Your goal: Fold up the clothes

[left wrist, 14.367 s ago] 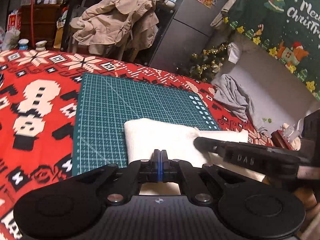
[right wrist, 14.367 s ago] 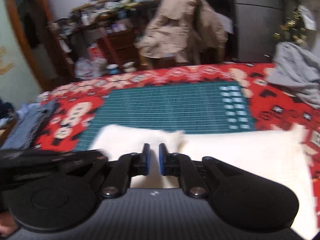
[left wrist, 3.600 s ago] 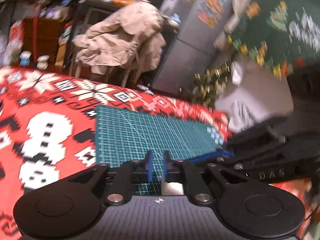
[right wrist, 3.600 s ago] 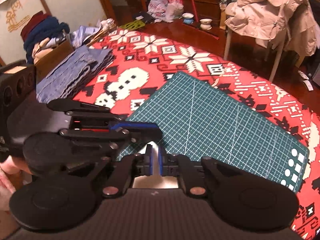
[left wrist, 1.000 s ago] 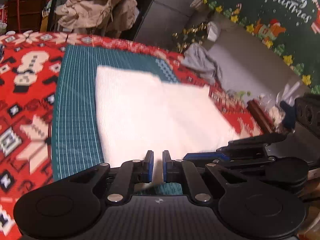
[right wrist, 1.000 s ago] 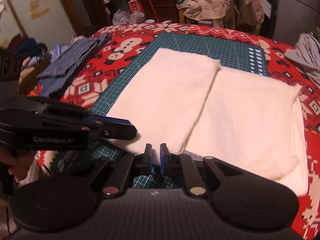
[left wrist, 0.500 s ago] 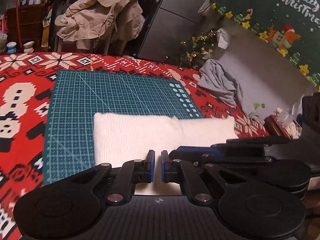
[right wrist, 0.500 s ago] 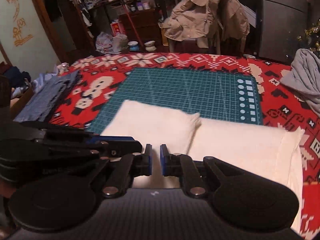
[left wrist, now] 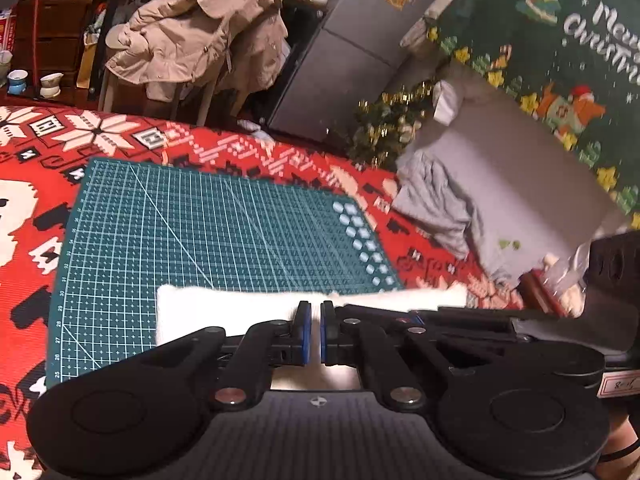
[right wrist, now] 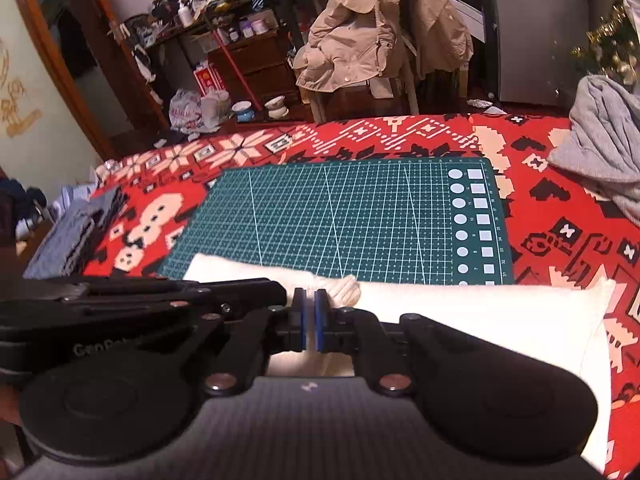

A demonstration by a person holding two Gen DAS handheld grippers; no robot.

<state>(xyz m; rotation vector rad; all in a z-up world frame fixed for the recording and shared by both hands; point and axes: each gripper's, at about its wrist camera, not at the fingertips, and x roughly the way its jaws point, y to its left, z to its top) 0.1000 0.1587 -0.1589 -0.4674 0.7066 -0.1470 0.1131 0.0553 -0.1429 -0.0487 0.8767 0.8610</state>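
A white garment (left wrist: 224,308) (right wrist: 480,312) lies as a low band across the near end of the green cutting mat (left wrist: 220,232) (right wrist: 360,216). My left gripper (left wrist: 312,308) sits at its near edge. The pads stand a sliver apart with white cloth between them, pinching it. My right gripper (right wrist: 310,296) is just to its right, its jaws closing to a thin slit on the same near edge. Each view shows the other gripper alongside: the right gripper (left wrist: 440,316) in the left wrist view and the left gripper (right wrist: 160,292) in the right wrist view. The cloth under the gripper bodies is hidden.
A red patterned cover (left wrist: 24,216) (right wrist: 560,232) lies under the mat. A grey garment (left wrist: 436,208) (right wrist: 600,148) is heaped at the right. Folded blue denim (right wrist: 76,236) is stacked at the left edge. A chair draped with a beige coat (left wrist: 192,40) (right wrist: 380,28) stands beyond.
Both grippers drew back toward the near side, and the white garment's far edge came with them across the mat. Much more bare mat shows. The jaws narrowed.
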